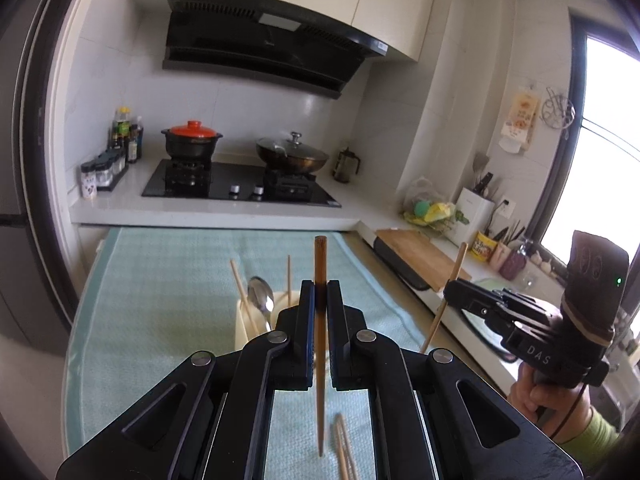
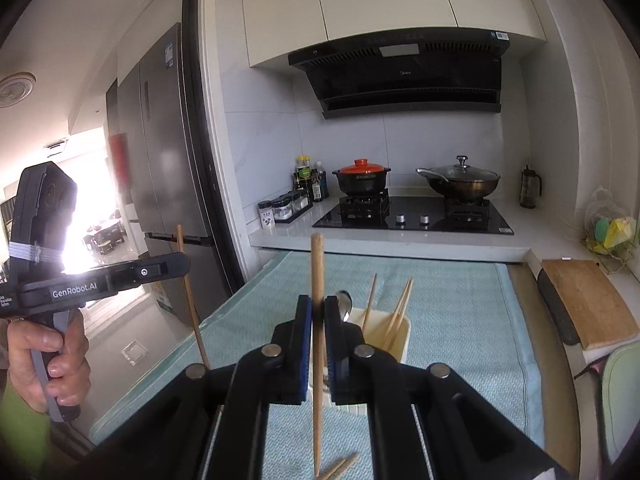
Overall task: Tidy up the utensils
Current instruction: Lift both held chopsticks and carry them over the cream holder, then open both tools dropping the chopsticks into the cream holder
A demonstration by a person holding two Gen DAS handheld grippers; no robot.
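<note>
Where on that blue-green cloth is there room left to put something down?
The towel is bare left of the cream holder, and behind it up to the stove counter. Crowded: the holder itself, and the near edge with loose chopsticks.

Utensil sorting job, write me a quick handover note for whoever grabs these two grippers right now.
Left gripper: shut on a dark-tipped chopstick, held upright above the towel.
Right gripper: shut on a light wooden chopstick, also upright.
Cream holder stands on the blue-green towel ahead of both grippers.
Done: several chopsticks and a metal spoon already stand in the holder.
Left: drop both held chopsticks into the holder, then collect the loose chopsticks lying on the towel just below the grippers.
</note>
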